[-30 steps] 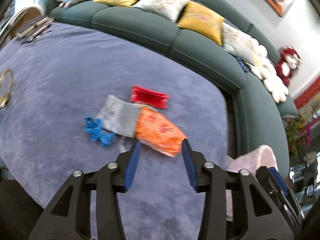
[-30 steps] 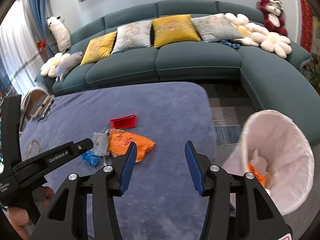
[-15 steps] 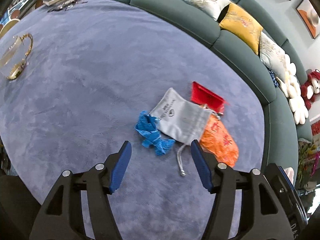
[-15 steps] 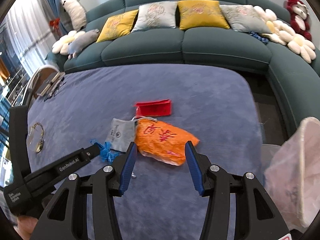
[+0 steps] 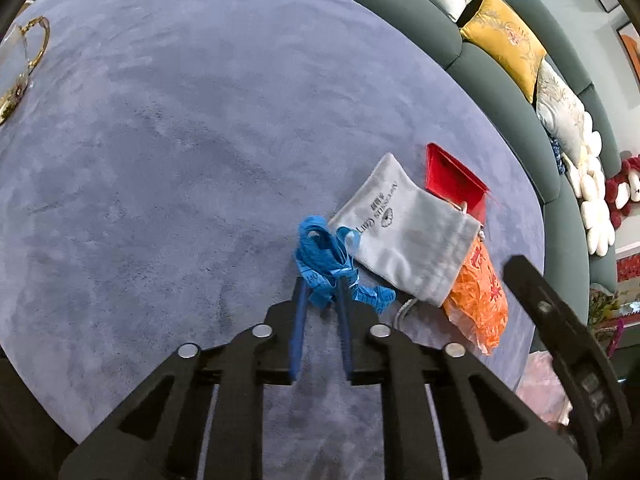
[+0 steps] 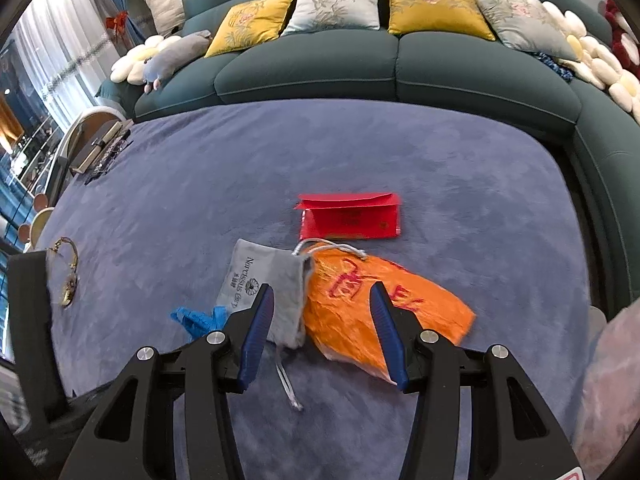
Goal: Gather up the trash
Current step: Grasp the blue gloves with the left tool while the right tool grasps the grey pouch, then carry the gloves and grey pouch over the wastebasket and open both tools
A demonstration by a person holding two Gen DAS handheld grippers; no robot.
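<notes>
On the blue-grey tabletop lie a crumpled blue ribbon (image 5: 326,262), a grey drawstring pouch (image 5: 404,232), an orange plastic bag (image 5: 478,294) and a red envelope (image 5: 454,180). My left gripper (image 5: 322,286) has its jaws closed narrowly around the near end of the blue ribbon. My right gripper (image 6: 322,296) is open, hovering low over the seam between the grey pouch (image 6: 266,280) and the orange bag (image 6: 372,312). The red envelope (image 6: 350,218) lies just beyond them. The blue ribbon (image 6: 198,318) shows left of the right gripper.
A teal sofa (image 6: 360,64) with cushions curves around the table's far side. A glass cup with gold trim (image 5: 18,60) and books (image 6: 98,148) sit at the table's left. The pink-lined trash bin (image 6: 612,392) stands off the right edge.
My left gripper moved in and closed from wide open onto the blue ribbon. My right gripper swung away from the bin and descended over the pouch and orange bag.
</notes>
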